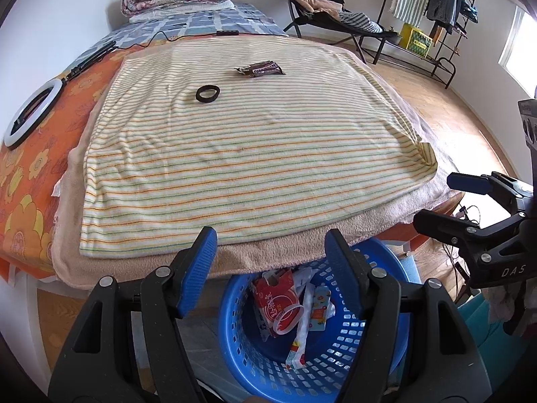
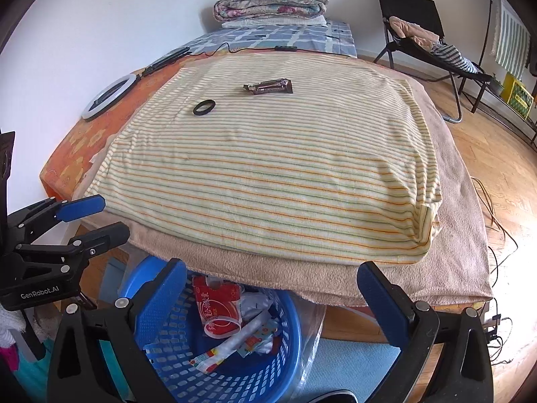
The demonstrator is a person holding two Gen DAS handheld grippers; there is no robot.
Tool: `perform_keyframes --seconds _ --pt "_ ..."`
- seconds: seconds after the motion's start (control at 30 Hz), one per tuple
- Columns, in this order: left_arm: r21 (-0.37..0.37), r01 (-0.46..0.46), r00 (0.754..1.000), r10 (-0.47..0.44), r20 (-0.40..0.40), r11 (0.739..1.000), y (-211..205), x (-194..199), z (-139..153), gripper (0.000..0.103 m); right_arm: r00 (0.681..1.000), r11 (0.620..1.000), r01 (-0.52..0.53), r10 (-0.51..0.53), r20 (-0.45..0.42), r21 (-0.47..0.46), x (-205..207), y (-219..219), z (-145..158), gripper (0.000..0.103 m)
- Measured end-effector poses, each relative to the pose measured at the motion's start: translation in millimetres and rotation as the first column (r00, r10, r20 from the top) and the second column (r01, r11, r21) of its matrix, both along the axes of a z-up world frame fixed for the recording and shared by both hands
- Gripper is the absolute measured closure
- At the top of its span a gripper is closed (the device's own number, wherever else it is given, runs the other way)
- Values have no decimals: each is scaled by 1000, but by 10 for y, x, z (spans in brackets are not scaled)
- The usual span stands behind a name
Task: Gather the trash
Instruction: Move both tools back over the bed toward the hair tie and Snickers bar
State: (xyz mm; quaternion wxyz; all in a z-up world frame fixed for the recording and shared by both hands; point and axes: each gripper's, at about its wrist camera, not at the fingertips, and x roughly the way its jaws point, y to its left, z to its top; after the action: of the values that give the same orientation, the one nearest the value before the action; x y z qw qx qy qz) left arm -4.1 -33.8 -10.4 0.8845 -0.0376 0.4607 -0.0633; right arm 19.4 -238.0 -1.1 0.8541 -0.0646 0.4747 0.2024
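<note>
Both my left tongs (image 1: 270, 252) and right tongs (image 2: 268, 288) gape empty; far ahead, the wrapper (image 2: 268, 86) looks light, crinkly; I'd pinch its end.

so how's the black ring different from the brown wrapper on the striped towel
The black ring is a round, matte hoop; the brown wrapper is long, crinkled and glossy. The ring lies nearer the blue basket, the wrapper farther back. Both lie loose on the striped towel, untouched.

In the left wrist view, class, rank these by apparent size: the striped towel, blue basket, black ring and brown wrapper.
1. striped towel
2. blue basket, nearest the camera, so enlarged
3. brown wrapper and black ring: too alike to rank
</note>
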Motion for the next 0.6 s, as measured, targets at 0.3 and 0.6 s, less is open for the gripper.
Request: perform_keyframes --seconds 0.3,0.6 --pt "-31 -33 999 34 25 999 246 514 242 34 995 999 -24 20 95 40 429 118 226 0" --pt "-72 -76 997 77 17 994 503 1167 163 34 995 994 16 -26 93 110 1243 239 302 0"
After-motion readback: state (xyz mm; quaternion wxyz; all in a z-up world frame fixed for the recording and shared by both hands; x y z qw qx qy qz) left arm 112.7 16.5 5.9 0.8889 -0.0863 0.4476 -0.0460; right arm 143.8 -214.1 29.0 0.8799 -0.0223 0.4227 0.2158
